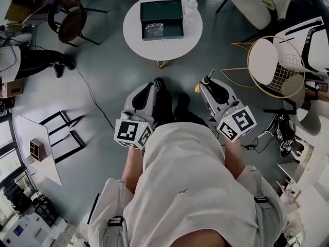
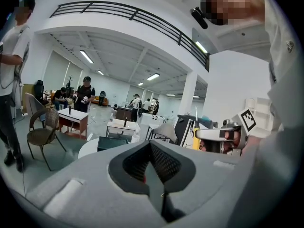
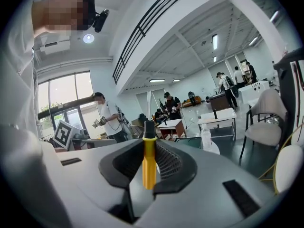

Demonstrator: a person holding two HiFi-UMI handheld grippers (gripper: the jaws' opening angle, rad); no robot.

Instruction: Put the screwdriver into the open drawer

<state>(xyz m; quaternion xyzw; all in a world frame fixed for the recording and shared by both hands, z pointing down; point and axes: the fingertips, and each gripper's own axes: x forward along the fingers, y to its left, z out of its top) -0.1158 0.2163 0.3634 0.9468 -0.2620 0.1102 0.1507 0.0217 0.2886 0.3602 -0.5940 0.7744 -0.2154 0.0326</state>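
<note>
1. Where the right gripper is seen in its own view, its jaws are clamped on the screwdriver: the yellow handle stands upright between the pads, and the black collar and thin shaft rise above the jaw tips.
2. Left gripper: jaws pressed together with nothing between them, level with the right gripper and just to its left in the head view.
3. Both grippers are held close in front of the person's torso, each with its marker cube nearest the body.
4. Round white table: ahead of both grippers and well apart from them, nearer the left gripper's line than the right's.
5. Dark green drawer box: on the table, with its open drawer pulled out toward the grippers; a grey, speckled item lies in the drawer's left part.
6. Clear bottle: upright on the table, just beside the box on its right.
7. Yellow wire chair: to the right of the right gripper.
</note>
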